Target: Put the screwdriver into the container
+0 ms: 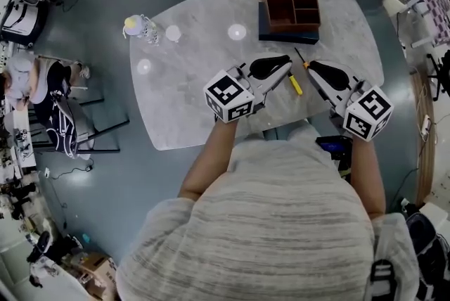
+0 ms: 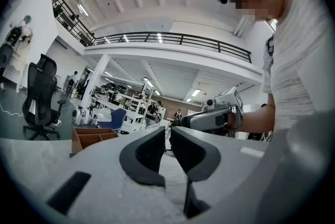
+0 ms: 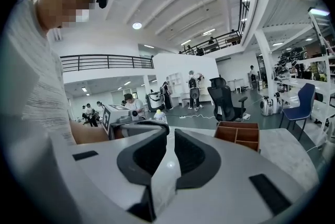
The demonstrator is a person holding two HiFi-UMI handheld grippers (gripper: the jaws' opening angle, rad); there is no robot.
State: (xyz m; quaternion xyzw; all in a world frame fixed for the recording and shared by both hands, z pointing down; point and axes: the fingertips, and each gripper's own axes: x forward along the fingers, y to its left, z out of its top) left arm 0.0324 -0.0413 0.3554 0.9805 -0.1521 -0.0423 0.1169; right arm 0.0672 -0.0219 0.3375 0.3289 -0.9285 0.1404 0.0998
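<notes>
Screwdriver (image 1: pixel 296 84) lies untouched on the table (image 1: pixel 197 81) between the left gripper (image 1: pixel 287 63) and right gripper (image 1: pixel 311 66), both with jaws together and empty. Container (image 1: pixel 265 5) sits near the far edge, so I'd say pickup and placing both remain.

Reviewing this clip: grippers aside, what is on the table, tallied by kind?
Wooden container on its dark base: 1
Yellow-handled screwdriver: 1
Thin dark rod with an orange end: 1
Clear bottle: 1
Total: 4
</notes>
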